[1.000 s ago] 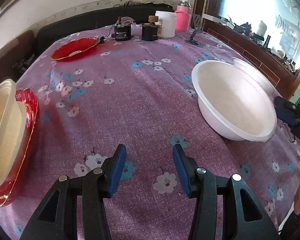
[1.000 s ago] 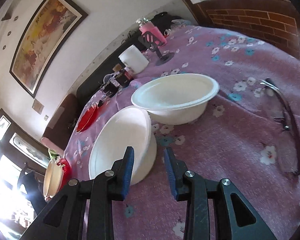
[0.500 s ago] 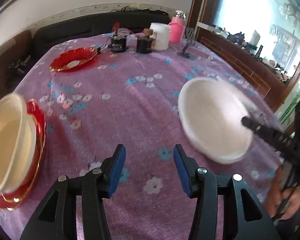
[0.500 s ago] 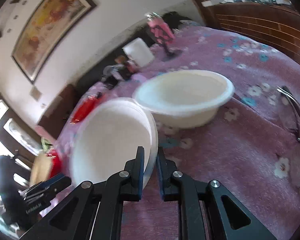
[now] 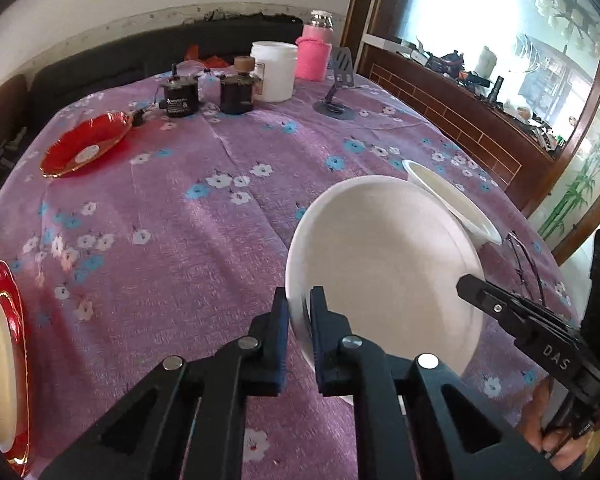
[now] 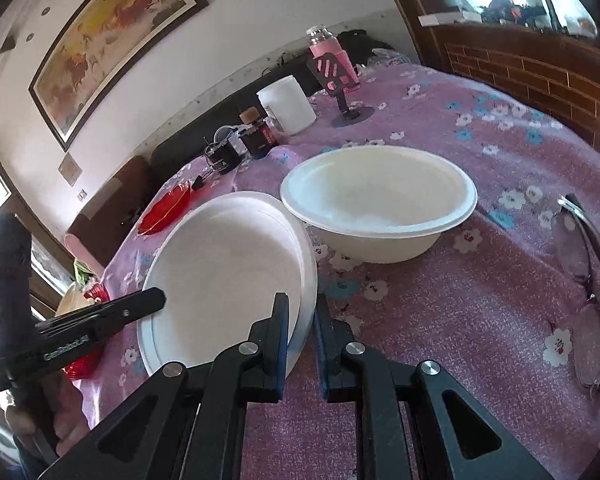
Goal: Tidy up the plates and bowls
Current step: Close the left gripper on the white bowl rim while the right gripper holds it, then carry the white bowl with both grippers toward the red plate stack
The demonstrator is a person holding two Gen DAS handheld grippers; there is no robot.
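We've got both the left hand-held gripper [image 5: 298, 312] and right hand-held gripper [image 6: 300, 320] pinching the tilted white bowl [image 5: 384, 268] near the desk's [image 5: 180, 240] right edge; middle's wide open.

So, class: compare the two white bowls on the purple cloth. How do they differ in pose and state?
1. The near white bowl is tilted on edge; the far white bowl sits level on the floral tablecloth.
2. The near white bowl's rim is pinched by the left gripper and right gripper; the far white bowl is untouched.
Both are plain white, empty and rimmed.
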